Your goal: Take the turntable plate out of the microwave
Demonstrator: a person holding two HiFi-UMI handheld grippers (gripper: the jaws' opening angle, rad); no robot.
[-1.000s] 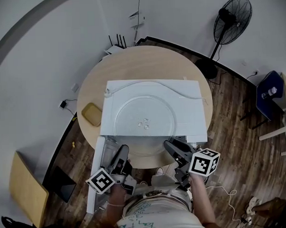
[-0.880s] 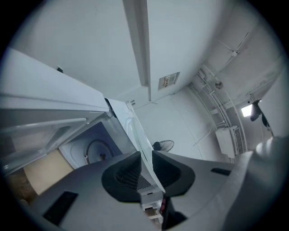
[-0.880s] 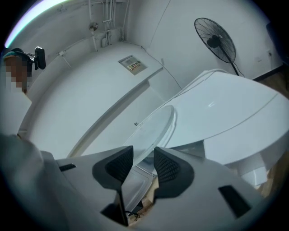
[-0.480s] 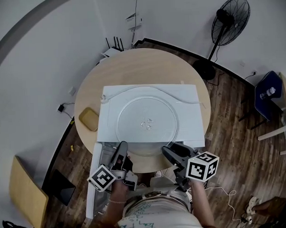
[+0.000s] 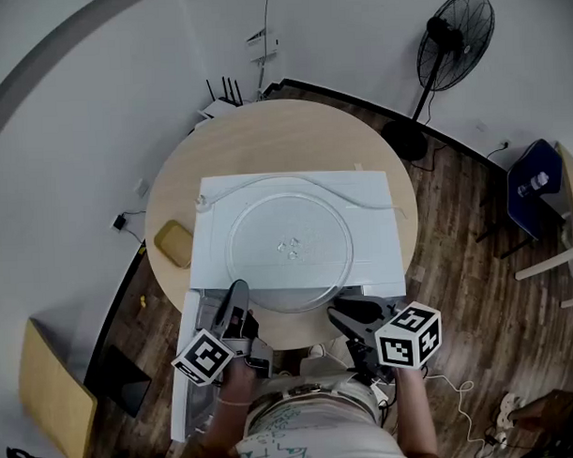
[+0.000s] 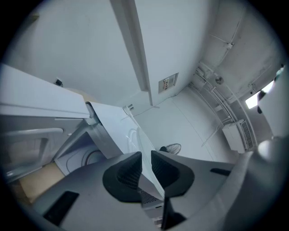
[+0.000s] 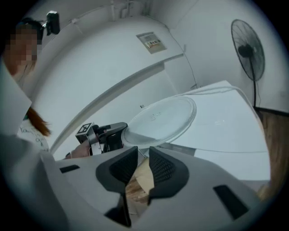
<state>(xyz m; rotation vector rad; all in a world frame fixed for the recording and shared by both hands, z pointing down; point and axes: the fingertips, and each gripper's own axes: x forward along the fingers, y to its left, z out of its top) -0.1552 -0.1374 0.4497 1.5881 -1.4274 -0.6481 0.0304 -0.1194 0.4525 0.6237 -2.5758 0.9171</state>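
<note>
The turntable plate (image 5: pixel 289 242) is found outside the cavity. It is laid flat on the top of the white microwave (image 5: pixel 376 234), and its near rim is extended a little over the front edge of that top. The microwave is placed in the middle of a round wooden table (image 5: pixel 264 130), and its door (image 5: pixel 183 368) is swung open at the front left corner.

The left gripper (image 5: pixel 236 293) is brought to the near left part of the plate's rim. Its jaws have just been closing, and the rim is clamped between the pads.

The right gripper (image 5: pixel 340 312) is held just before the near right part of the rim. Its jaws have just been closing too, but a narrow gap is left between them and nothing is grasped there; only wood is seen through the gap.

A thin white cable (image 5: pixel 360 188) is laid along the back edge of the microwave top. A flat tan object (image 5: pixel 173 242) is placed near the left edge of the table.
</note>
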